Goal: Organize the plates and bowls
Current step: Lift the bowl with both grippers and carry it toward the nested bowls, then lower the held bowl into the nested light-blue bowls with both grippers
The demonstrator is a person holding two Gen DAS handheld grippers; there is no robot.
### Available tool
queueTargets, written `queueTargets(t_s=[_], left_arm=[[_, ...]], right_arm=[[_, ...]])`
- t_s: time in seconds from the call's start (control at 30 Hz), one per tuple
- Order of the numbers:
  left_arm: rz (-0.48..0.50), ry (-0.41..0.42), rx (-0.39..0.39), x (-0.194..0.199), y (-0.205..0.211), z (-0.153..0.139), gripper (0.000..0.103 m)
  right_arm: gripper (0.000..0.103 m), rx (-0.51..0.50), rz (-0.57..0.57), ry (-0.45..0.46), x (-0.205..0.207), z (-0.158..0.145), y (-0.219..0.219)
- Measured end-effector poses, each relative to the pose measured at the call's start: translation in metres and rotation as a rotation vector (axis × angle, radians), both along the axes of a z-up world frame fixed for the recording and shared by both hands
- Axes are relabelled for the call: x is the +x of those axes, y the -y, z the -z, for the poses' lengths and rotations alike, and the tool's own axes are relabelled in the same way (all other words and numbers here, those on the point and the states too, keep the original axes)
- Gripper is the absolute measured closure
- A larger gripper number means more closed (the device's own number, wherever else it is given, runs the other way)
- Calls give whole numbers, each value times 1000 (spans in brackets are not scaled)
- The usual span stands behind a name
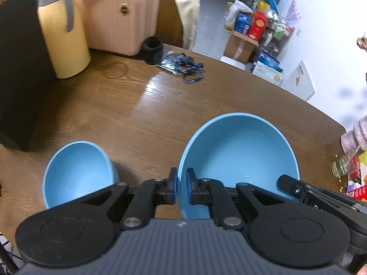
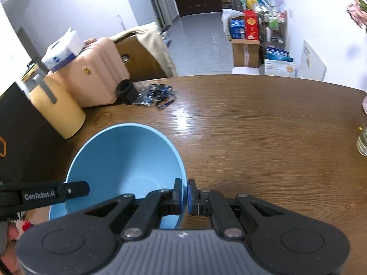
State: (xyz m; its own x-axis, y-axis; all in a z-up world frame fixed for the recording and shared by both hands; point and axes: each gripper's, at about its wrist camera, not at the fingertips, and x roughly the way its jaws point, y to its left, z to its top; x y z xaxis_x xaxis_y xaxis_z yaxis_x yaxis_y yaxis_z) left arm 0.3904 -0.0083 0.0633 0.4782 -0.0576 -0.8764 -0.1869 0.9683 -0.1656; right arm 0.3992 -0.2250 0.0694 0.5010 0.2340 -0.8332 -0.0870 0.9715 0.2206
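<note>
A large blue bowl [image 1: 238, 151] is held over the brown wooden table [image 1: 160, 114]. My left gripper [image 1: 182, 186] is shut on its left rim. My right gripper [image 2: 185, 194] is shut on its right rim; the bowl also shows in the right wrist view [image 2: 123, 160]. The right gripper's finger shows in the left wrist view [image 1: 291, 186], and the left gripper's finger in the right wrist view [image 2: 57, 193]. A smaller blue bowl [image 1: 78, 171] sits on the table to the left of the large one.
A black box [image 1: 20, 80], a yellow jug [image 1: 62, 36] and a pink case [image 1: 119, 16] stand at the table's far left. A black cup [image 1: 152, 49] and a blue lanyard [image 1: 183, 66] lie beyond. A glass [image 1: 344, 166] stands at the right edge.
</note>
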Motion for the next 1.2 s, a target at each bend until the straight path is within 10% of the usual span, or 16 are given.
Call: queueTargets(t_s=[1.2], left_arm=[[-265, -13, -27, -59, -188, 16, 94]], right_arm=[[98, -18, -227, -39, -23, 14, -202]])
